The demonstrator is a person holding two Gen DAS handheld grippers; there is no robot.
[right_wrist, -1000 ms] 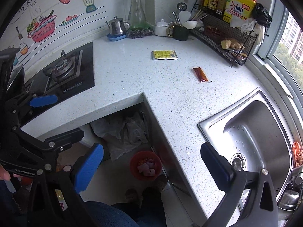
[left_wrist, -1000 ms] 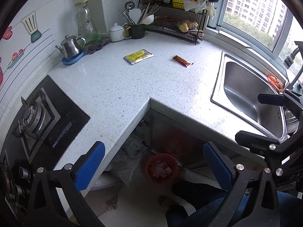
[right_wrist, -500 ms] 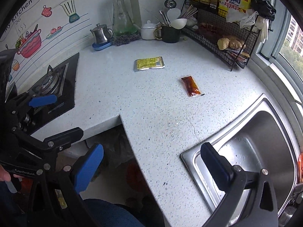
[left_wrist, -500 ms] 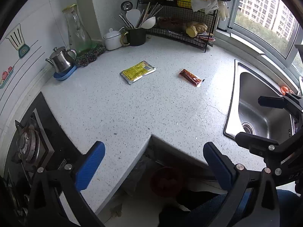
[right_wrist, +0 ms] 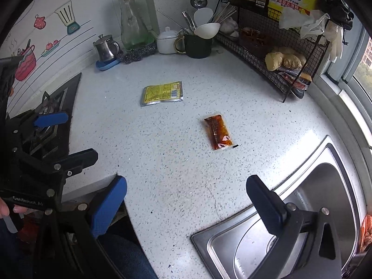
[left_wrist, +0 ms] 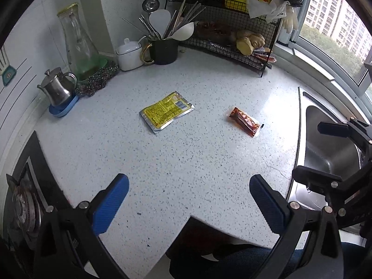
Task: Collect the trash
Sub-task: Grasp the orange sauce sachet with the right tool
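Two pieces of trash lie flat on the speckled white counter (left_wrist: 186, 158): a yellow foil sachet (left_wrist: 166, 111) (right_wrist: 162, 93) and a red sauce packet (left_wrist: 244, 121) (right_wrist: 218, 131). My left gripper (left_wrist: 186, 200) hovers open over the counter's inner corner, well short of both and holding nothing. Above the counter edge beside the sink, my right gripper (right_wrist: 186, 200) stands open too, with the red packet ahead of it. Each gripper appears at the edge of the other's view.
A steel sink (right_wrist: 302, 220) is at the right and a black gas hob (left_wrist: 25, 197) at the left. Along the back stand a glass carafe (left_wrist: 78, 48), a small steel pot (left_wrist: 58, 88), a white jar (left_wrist: 129, 54), a utensil mug (left_wrist: 162, 48) and a wire rack (left_wrist: 232, 37).
Both grippers have risen and moved forward over the counter. The red bin on the floor has dropped out of view and the two packets look nearer. Jaws stayed open.
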